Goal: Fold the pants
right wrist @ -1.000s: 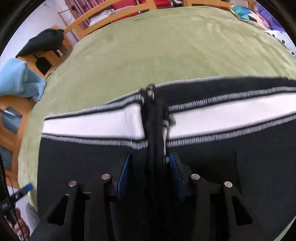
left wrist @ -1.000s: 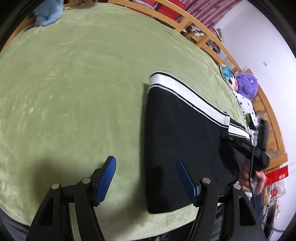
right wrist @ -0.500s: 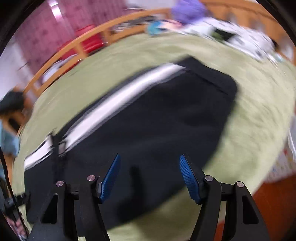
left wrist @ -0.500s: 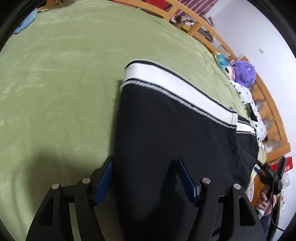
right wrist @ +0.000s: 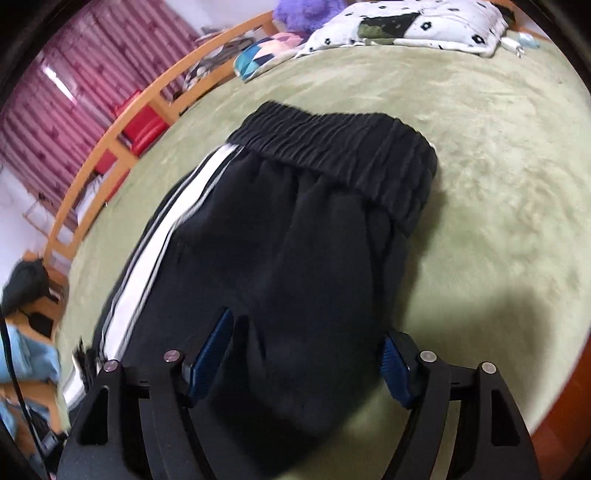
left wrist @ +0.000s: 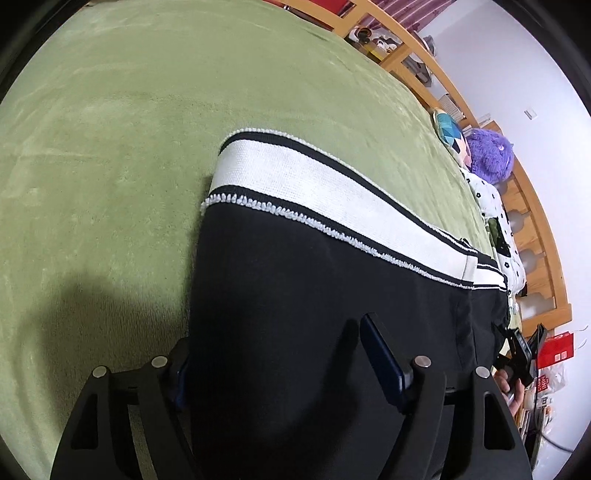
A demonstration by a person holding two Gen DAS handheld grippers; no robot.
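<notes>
The pants (right wrist: pixel 280 258) lie flat on the green bed cover (left wrist: pixel 110 147), already doubled over lengthwise, with the white side stripe (left wrist: pixel 332 199) along one long edge and the elastic waistband (right wrist: pixel 340 147) at the far end in the right wrist view. This layout suits a further crosswise fold.

The left claw (left wrist: pixel 273 354) is spread wide and sits low at the near edge of the black fabric; its left finger is partly hidden behind the cloth edge, so whether it touches cannot be told. It appears placed to take hold of that end. The right claw (right wrist: pixel 306 354) is likewise apart, straddling the near edge of the pants and clamped on nothing. In judgement, both claws are positioned at opposite ends for a joint lift.

The cover is a plush, matte pile, likely to grip the cloth slightly. A wooden bed rail (right wrist: pixel 122 125) borders it. Pillows (right wrist: pixel 406 26) and a purple plush toy (left wrist: pixel 487 155) lie at the bed's edge. Pink curtains (right wrist: pixel 74 92) hang behind.
</notes>
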